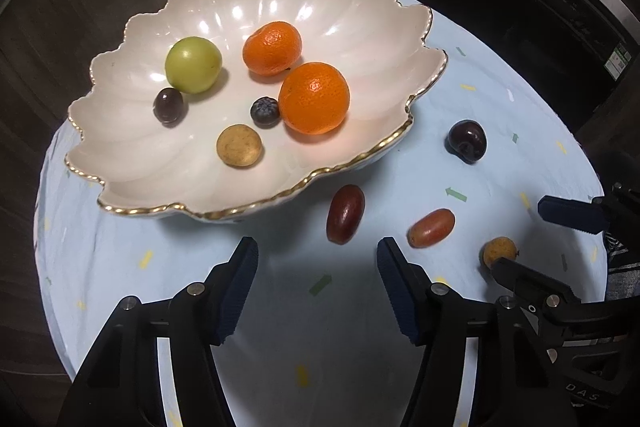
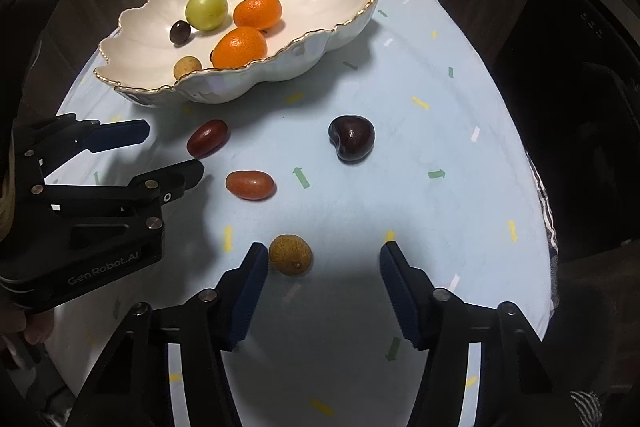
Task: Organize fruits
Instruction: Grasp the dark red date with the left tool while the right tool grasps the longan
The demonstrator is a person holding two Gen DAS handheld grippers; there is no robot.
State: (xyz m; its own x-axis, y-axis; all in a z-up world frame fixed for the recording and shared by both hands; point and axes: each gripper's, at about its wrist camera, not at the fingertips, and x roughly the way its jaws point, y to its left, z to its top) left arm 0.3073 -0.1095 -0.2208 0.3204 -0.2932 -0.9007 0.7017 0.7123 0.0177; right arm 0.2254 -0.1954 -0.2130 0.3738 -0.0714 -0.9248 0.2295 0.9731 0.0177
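Left wrist view: shell-shaped bowl [image 1: 224, 7] on the light-blue surface [image 1: 280, 307] holds six fruits: two oranges [image 1: 313, 98], one green fruit [image 1: 193, 64], one dark grape [image 1: 169, 105], one blueberry [image 1: 265, 111], one tan longan [image 1: 239, 145]. The right wrist view shows the blueberry only as a sliver behind the nearer orange, the bowl wall [image 2: 248, 83] covering it.

Four fruits lie loose on the surface: two reddish oblong grapes [image 1: 345, 213] [image 1: 431, 227], one dark cherry [image 1: 467, 141], one brown longan [image 2: 290, 254]. In the left view that longan is half hidden behind a finger of the right gripper [image 1: 532, 239]; the right view shows it whole.

Left gripper [image 1: 318, 287]: jaws about half open, nothing between them. The darker red grape lies just ahead of its tips, toward the right finger. In the right view the same gripper [image 2: 172, 151] has that grape just past its tips.

Right gripper [image 2: 324, 291]: jaws about half open, empty. The loose longan sits just beside the left finger's tip, slightly ahead of the gap; contact cannot be told.
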